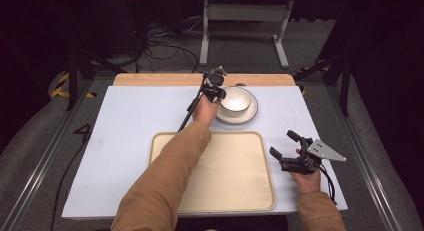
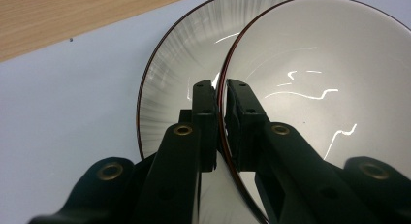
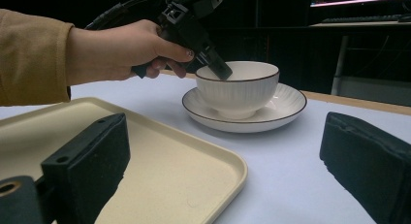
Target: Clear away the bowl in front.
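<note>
The left tongs (image 2: pixel 220 95) are clamped on the near-left rim of a white ribbed ceramic bowl with a thin dark edge (image 2: pixel 320 83), one black jaw inside the rim and one outside; from the right tongs' own view the same left tongs (image 3: pixel 220 69) angle down into the bowl (image 3: pixel 237 88), gripped by a hand (image 3: pixel 121 52) in a mustard-brown sleeve (image 3: pixel 29 59); the bowl sits in the middle of a matching white ribbed saucer with a dark rim (image 3: pixel 286 105), which rests on the pale blue desk (image 3: pixel 291 170) towards its far side, right of centre; seen from above, the left tongs (image 1: pixel 216 91) meet the bowl (image 1: pixel 235 99) at its left edge, over the saucer (image 1: pixel 248 115). The right tongs (image 1: pixel 285 145) are spread wide with nothing between the jaws, held by the right hand (image 1: pixel 306 178) above the desk (image 1: pixel 130 121) at its near right, just beside the right edge of a cream rectangular plastic tray with rounded corners (image 1: pixel 235 176); the tray lies at the near middle of the desk, its far edge near the saucer but apart from it; a strip of light wood (image 1: pixel 150 79) runs along the desk's far edge.
</note>
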Demonstrator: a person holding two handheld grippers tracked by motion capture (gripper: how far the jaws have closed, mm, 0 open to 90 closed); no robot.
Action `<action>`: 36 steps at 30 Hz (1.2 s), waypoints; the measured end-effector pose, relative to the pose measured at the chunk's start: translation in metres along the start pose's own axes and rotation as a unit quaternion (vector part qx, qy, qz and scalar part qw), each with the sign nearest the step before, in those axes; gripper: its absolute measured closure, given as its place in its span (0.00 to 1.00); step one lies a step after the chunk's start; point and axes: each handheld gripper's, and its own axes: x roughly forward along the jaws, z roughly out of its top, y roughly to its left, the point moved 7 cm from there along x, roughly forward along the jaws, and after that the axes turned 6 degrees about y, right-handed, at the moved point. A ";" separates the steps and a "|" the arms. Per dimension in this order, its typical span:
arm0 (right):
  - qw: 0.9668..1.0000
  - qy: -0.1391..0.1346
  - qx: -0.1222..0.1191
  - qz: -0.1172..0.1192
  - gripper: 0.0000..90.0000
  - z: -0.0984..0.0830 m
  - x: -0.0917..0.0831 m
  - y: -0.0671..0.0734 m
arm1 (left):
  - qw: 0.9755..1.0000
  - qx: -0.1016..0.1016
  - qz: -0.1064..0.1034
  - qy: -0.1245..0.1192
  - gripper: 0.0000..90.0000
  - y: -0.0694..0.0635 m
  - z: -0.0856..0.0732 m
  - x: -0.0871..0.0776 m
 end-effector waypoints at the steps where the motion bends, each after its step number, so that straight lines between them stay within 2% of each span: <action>1: 1.000 -0.001 0.000 0.000 0.05 0.000 0.000 0.000 | 1.000 0.003 0.002 -0.002 0.93 0.000 0.000 0.000; 12: 1.000 0.000 0.000 0.001 0.05 0.000 0.000 0.000 | 1.000 0.004 0.003 0.003 0.93 0.002 0.002 -0.009; 15: 1.000 0.000 0.000 0.000 0.05 0.000 0.000 0.000 | 1.000 0.005 -0.002 0.002 0.93 0.001 0.004 -0.015; 20: 1.000 0.000 -0.001 -0.001 0.05 0.000 0.000 0.000 | 1.000 0.024 0.003 0.002 0.93 -0.002 0.006 -0.027; 36: 1.000 -0.001 0.002 0.001 0.05 0.000 0.000 0.000 | 0.999 0.039 -0.003 -0.002 0.93 -0.006 0.012 -0.066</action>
